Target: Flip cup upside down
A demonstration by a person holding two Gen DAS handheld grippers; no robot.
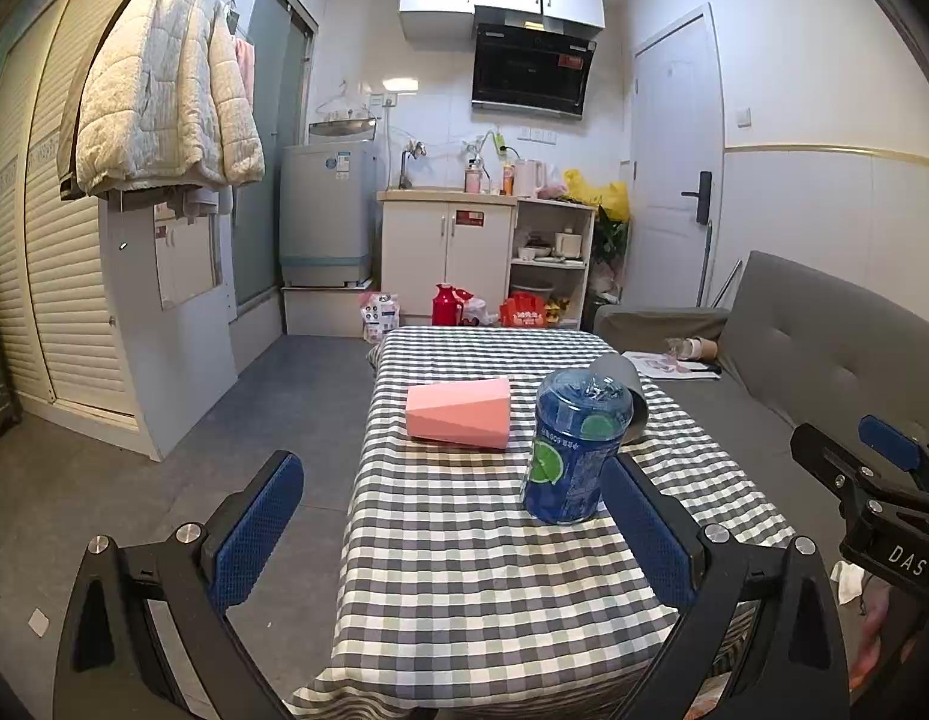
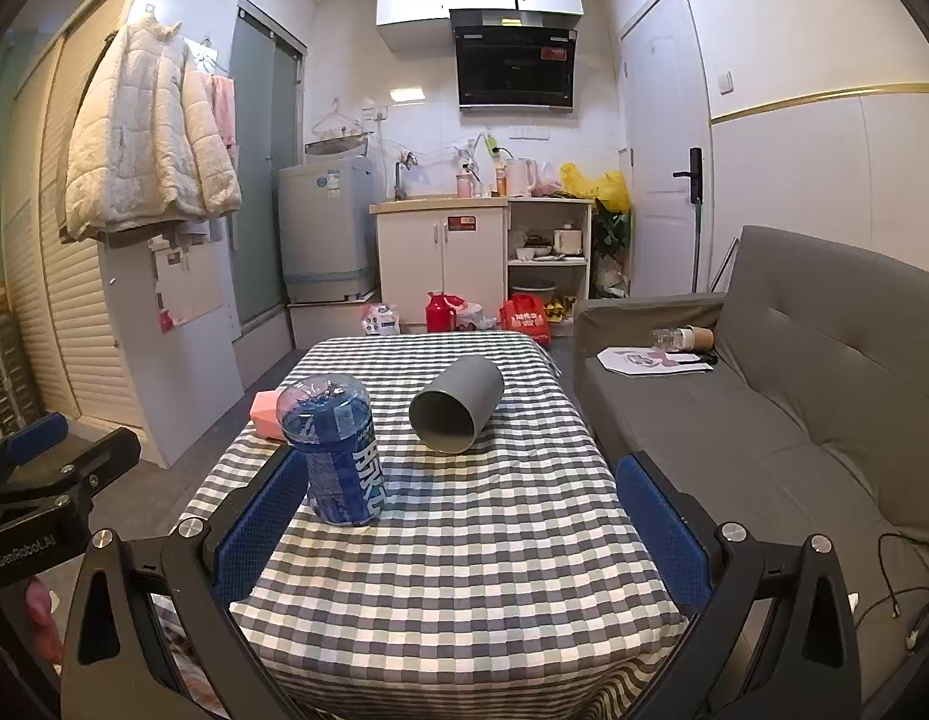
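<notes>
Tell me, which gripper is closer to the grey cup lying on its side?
Right, I'd judge. The right gripper faces the grey cup's open mouth. The left gripper sits farther left, the blue bottle hiding most of the cup.

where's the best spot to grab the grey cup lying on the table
Probably across the round body of the grey cup, mid-length, with the right tool coming from above. It lies on its side on the checked table, open mouth toward the camera, so the curved sides are free and a wrist roll could then turn it mouth-down.
</notes>
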